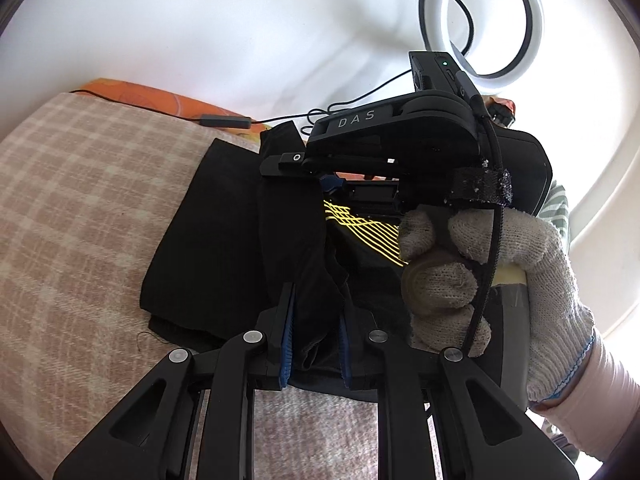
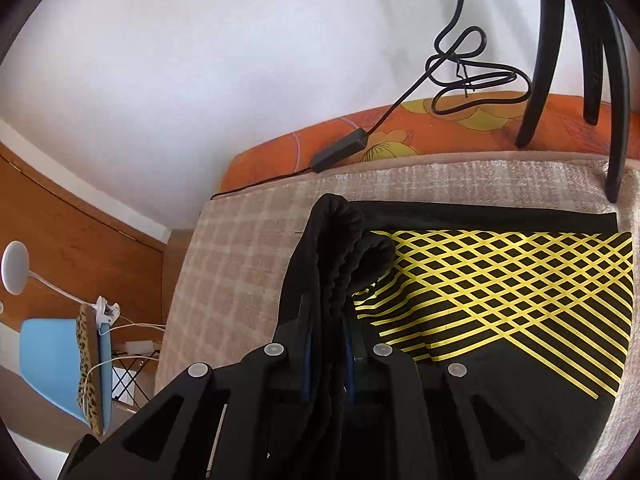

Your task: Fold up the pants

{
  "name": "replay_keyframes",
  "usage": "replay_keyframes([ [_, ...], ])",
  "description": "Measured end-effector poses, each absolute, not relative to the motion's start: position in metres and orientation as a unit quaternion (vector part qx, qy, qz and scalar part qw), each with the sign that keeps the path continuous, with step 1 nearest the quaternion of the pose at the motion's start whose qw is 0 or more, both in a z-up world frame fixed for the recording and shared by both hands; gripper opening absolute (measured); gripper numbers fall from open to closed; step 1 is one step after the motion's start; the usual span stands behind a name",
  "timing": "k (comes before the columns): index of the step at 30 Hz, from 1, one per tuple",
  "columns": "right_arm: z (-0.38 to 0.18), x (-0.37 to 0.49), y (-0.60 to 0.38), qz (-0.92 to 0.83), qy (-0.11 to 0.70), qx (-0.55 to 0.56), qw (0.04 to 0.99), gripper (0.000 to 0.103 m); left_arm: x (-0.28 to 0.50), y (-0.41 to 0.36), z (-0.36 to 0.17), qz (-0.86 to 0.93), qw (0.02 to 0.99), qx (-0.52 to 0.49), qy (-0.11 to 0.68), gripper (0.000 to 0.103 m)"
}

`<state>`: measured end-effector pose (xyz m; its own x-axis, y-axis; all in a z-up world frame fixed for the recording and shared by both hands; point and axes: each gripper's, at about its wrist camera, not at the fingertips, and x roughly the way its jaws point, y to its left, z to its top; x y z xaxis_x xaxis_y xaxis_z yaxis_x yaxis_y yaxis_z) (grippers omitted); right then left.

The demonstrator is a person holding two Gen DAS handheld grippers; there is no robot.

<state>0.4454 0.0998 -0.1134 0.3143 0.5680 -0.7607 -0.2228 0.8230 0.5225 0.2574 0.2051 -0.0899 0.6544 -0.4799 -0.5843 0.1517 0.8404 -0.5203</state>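
Black pants [image 1: 208,236] with a yellow line print [image 2: 500,280] lie partly folded on a beige checked blanket [image 1: 80,200]. My left gripper [image 1: 316,332] is shut on a bunched fold of the black fabric near the blanket's near side. My right gripper [image 2: 328,344] is shut on a thick gathered edge of the pants [image 2: 340,248], lifted above the printed panel. The right gripper body [image 1: 400,132], held by a gloved hand [image 1: 500,272], shows in the left wrist view, close to the left gripper.
A ring light [image 1: 484,20] stands behind on black legs [image 2: 540,60]. A black cable with an inline box [image 2: 340,150] runs over an orange flowered sheet [image 2: 400,128]. A blue chair [image 2: 60,360] and a white lamp [image 2: 14,266] stand beside the bed.
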Motion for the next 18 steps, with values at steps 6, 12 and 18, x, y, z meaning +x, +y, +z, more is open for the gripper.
replay_keyframes([
  [6, -0.119, 0.454, 0.113, 0.251, 0.535, 0.154, 0.792, 0.019, 0.26, 0.216, -0.097, -0.162, 0.879, -0.235, 0.383, 0.017],
  [12, -0.088, 0.452, 0.095, 0.31, 0.493, 0.168, 0.795, 0.044, 0.25, 0.226, -0.102, -0.139, 0.876, -0.246, 0.391, 0.019],
  [18, -0.06, 0.435, 0.049, 0.307, 0.455, 0.109, 0.829, 0.045, 0.237, 0.242, -0.099, -0.089, 0.886, -0.239, 0.387, 0.025],
])
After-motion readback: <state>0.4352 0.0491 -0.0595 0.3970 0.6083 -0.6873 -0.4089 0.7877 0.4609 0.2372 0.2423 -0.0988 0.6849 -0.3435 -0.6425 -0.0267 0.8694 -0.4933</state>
